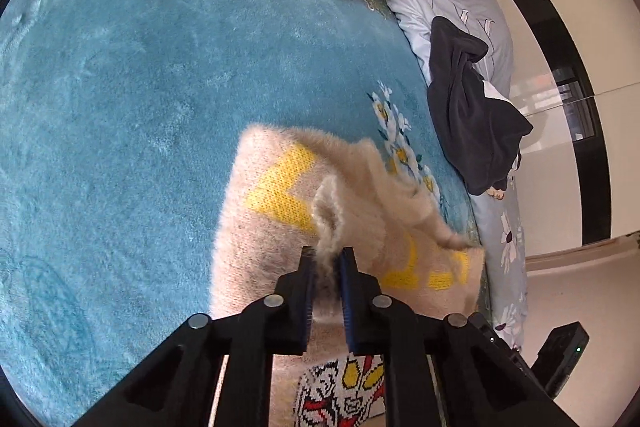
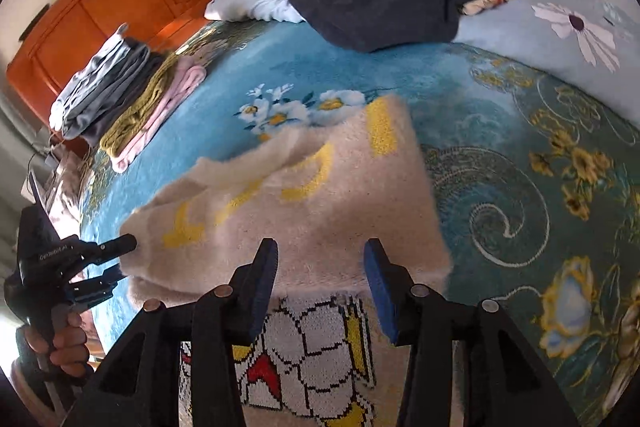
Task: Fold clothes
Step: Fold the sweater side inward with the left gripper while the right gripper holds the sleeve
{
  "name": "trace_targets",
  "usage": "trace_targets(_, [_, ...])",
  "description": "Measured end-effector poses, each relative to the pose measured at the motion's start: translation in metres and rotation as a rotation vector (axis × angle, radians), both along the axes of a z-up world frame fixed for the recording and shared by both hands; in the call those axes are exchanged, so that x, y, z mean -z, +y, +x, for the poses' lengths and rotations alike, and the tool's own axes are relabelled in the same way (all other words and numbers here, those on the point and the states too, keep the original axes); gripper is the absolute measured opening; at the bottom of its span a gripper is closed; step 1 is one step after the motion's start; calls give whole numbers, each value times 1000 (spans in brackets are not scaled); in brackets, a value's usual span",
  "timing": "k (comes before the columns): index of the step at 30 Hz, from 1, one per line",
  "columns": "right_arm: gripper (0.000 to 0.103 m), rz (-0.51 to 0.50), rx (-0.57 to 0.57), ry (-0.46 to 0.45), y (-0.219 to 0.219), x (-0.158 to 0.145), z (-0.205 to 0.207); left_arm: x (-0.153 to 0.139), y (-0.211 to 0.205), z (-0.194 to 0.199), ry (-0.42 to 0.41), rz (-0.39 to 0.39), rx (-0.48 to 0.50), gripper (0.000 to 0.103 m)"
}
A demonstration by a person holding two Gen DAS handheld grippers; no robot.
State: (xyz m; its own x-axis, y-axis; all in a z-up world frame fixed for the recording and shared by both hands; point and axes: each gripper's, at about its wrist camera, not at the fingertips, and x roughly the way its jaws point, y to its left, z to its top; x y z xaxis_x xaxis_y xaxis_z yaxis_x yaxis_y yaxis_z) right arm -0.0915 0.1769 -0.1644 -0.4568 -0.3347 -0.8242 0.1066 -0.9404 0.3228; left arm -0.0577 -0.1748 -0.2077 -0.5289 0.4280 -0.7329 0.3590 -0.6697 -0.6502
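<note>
The left gripper [image 1: 329, 254] pinches a fold of the fuzzy beige sweater [image 2: 320, 203] on the blue blanket [image 1: 140, 87]; the right gripper [image 2: 320, 251] hangs spread above its near edge.

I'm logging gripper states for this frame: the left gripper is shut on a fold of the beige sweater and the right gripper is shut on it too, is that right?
Not quite. The left gripper is indeed shut on a fold of the beige sweater, but the right gripper is open, its fingers spread apart above the sweater with nothing between them, as the right wrist view shows.
</note>
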Motion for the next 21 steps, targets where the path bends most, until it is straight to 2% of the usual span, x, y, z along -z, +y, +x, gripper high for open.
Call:
trace_targets(3, [46, -24, 22, -12, -1, 3, -7, -12, -3, 9, 52, -9, -17, 8])
trace_targets(7, [46, -35, -22, 28, -16, -4, -10, -16, -16, 33, 73, -42, -61, 8])
trace_targets(10, [49, 9, -75, 49, -27, -2, -10, 8, -22, 37, 2, -51, -71, 8])
trace_targets(12, [49, 24, -85, 21, -31, 11, -14, 22, -24, 39, -27, -52, -78, 9])
trace_targets(14, [49, 27, -81, -12, -32, 25, -19, 22, -23, 37, -34, -57, -66, 9])
trace_targets(17, [50, 33, -79, -27, -35, 31, -23, 17, -23, 32, -49, -62, -34, 11])
trace_targets(18, [50, 34, -79, -31, -36, 32, -25, 14, -25, 34, -50, -38, -30, 11])
trace_targets(20, [50, 1, -73, -33, -31, 26, -25, 7, -26, 43, -47, -17, -21, 14])
trace_targets(21, [50, -25, -68, -33, -28, 21, -24, 3, -27, 48, -45, -7, -16, 20])
